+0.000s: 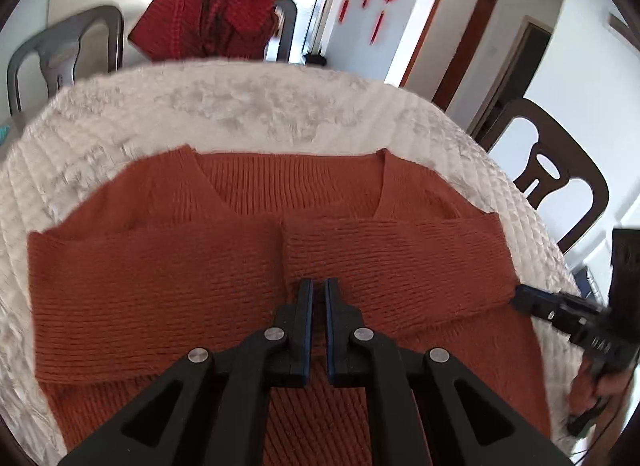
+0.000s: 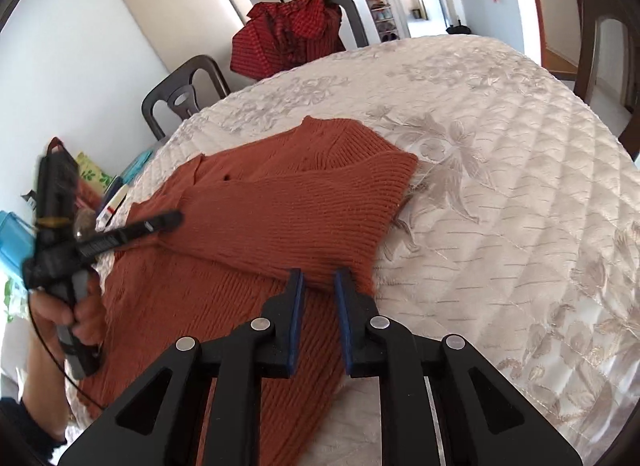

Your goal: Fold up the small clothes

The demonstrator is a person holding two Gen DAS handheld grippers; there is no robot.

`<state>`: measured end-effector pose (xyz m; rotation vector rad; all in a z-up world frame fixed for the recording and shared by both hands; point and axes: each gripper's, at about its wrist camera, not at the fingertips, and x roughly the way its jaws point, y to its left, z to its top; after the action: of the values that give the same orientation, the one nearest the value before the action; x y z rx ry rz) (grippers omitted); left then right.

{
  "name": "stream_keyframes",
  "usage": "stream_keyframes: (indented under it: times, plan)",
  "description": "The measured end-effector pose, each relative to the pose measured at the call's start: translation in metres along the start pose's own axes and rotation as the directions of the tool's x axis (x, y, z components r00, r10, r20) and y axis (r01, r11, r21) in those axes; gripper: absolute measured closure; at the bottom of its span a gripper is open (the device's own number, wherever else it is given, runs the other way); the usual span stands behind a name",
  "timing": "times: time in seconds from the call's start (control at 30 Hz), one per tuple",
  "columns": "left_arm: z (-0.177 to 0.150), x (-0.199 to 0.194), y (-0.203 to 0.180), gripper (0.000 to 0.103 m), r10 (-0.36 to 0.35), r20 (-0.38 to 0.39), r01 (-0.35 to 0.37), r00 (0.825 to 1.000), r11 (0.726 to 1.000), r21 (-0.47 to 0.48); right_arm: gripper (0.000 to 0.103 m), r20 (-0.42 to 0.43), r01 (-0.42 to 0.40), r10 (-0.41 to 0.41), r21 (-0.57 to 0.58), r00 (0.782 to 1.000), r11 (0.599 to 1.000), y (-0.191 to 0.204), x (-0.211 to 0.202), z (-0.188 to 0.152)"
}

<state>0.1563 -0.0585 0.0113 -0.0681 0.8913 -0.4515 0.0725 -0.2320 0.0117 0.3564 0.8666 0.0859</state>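
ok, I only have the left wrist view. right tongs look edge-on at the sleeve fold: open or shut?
Observer: Open. The right wrist view shows the right tongs with jaws apart at the folded sleeve's near edge, nothing clamped.
Operator: What's past the sweater on the left side?
Observer: Clutter beyond the sweater: a blue box and a leaf-print packet.
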Motion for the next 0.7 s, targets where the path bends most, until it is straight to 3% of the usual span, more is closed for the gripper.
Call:
stream_keyframes:
  times: [0.1, 0.2, 0.33, 0.4, 0.47, 0.6, 0.7]
  plan:
    - [0.009, -0.007, -0.002, 0.096, -0.016, 0.011, 0.016, 1.0, 1.0, -0.011, 0.088, 0.017, 0.005, -0.004, -0.009, 1.0, 1.0, -0.002, -0.009, 0.004]
    - [0.021, -0.008, -0.009, 0.095, 0.021, 0.049, -0.022, 0.999, 1.0, 0.009, 0.088, 0.048, 0.039, -0.038, -0.021, 0.998, 0.999, -0.002, -0.012, 0.017]
    - [0.035, 0.014, -0.006, 0.091, 0.04, 0.033, -0.04, 0.999, 0.999, -0.013, 0.088, 0.065, 0.068, -0.066, -0.021, 0.996, 0.997, -0.006, 0.007, 0.043]
    - [0.033, 0.03, -0.001, 0.091, 0.056, -0.01, -0.056, 0.998, 0.998, -0.021, 0.088, 0.038, 0.103, -0.102, -0.008, 0.994, 0.995, -0.017, 0.024, 0.051]
    - [0.03, 0.03, 0.0, 0.091, 0.049, 0.007, -0.049, 0.999, 0.999, -0.016, 0.088, 0.021, 0.091, -0.091, 0.014, 0.996, 0.996, -0.029, 0.035, 0.053]
    - [0.021, 0.005, -0.006, 0.091, 0.038, 0.017, -0.038, 0.999, 0.999, -0.005, 0.088, 0.031, 0.099, -0.1, 0.016, 0.995, 0.995, -0.026, 0.016, 0.051]
    - [0.003, -0.012, -0.007, 0.091, 0.034, 0.024, -0.034, 0.999, 0.999, 0.009, 0.087, 0.037, 0.043, -0.043, 0.002, 0.998, 0.999, -0.016, 0.0, 0.039]
